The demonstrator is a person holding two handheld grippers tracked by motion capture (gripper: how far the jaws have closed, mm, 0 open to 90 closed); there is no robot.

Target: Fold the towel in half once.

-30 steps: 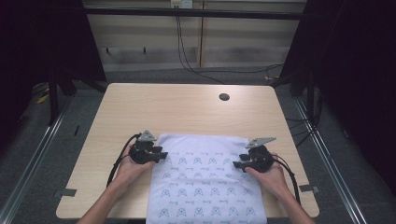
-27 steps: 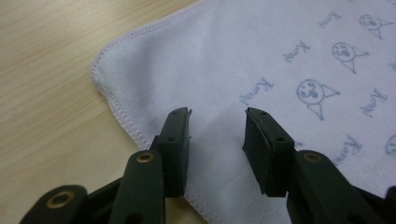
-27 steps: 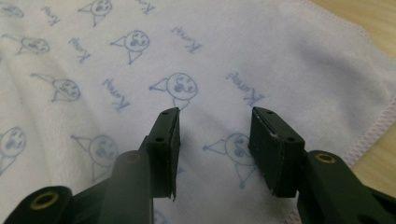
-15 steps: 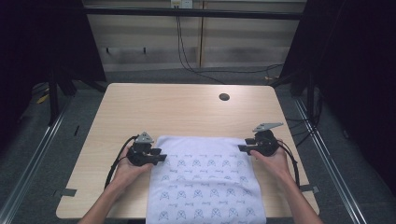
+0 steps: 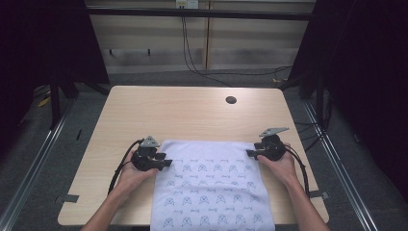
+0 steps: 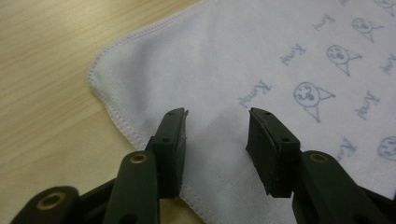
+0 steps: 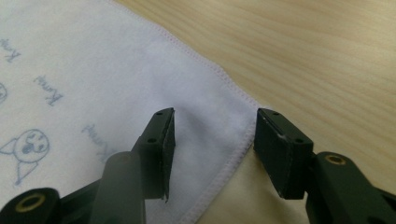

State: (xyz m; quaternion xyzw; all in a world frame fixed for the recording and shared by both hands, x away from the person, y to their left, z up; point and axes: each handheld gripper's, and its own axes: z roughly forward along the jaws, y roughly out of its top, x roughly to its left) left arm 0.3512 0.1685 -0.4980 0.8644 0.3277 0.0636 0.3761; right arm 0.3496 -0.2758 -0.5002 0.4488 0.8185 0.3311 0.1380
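Now the white printed cloth (image 5: pixel 211 185) lies flat on the near half of the table (image 5: pixel 192 115), hanging over its front edge; the left gripper (image 5: pixel 163 162) and right gripper (image 5: pixel 250 154) sit at its far corners, jaws just opening, gripping nothing

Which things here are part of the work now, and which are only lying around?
In the work: white printed cloth; left gripper and right gripper, each open at a far corner, jaws just been opening.

Lying about: round dark hole in the table; cables beyond.
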